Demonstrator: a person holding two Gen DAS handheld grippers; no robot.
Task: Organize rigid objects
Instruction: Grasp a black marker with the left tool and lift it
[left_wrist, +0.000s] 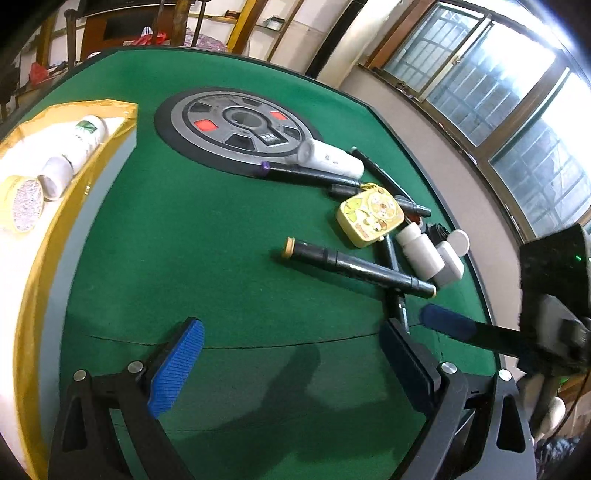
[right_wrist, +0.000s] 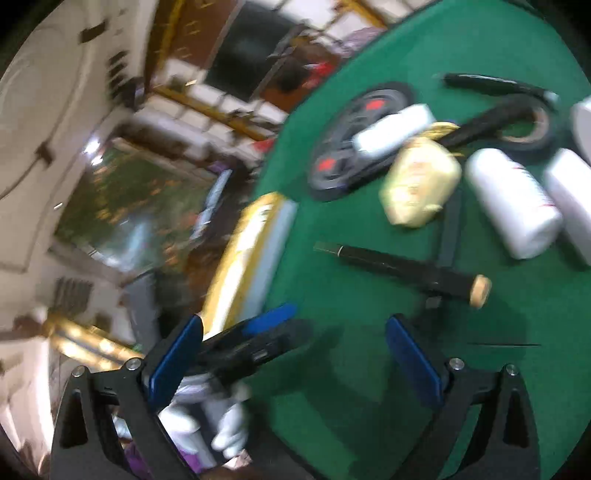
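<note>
The left gripper (left_wrist: 291, 363), nearest the lens with its ribbed blue pads spread wide and nothing between them, hung over bare green felt table (left_wrist: 207, 229). Just beyond lay the black marker pen with a tan end cap (left_wrist: 356, 267), apart from the yellow cartoon-printed tin (left_wrist: 371, 216) and the small white plastic bottles (left_wrist: 421, 253) heaped near the table's edge. The right gripper (right_wrist: 295, 363) was likewise wide and empty, its view blurred. The yellow-rimmed white tray (left_wrist: 110, 110), far left, already held a white bottle and a round tin. A good pick would probably straddle the marker's mid-barrel, jaws square across it, before crossing to the tray.
</note>
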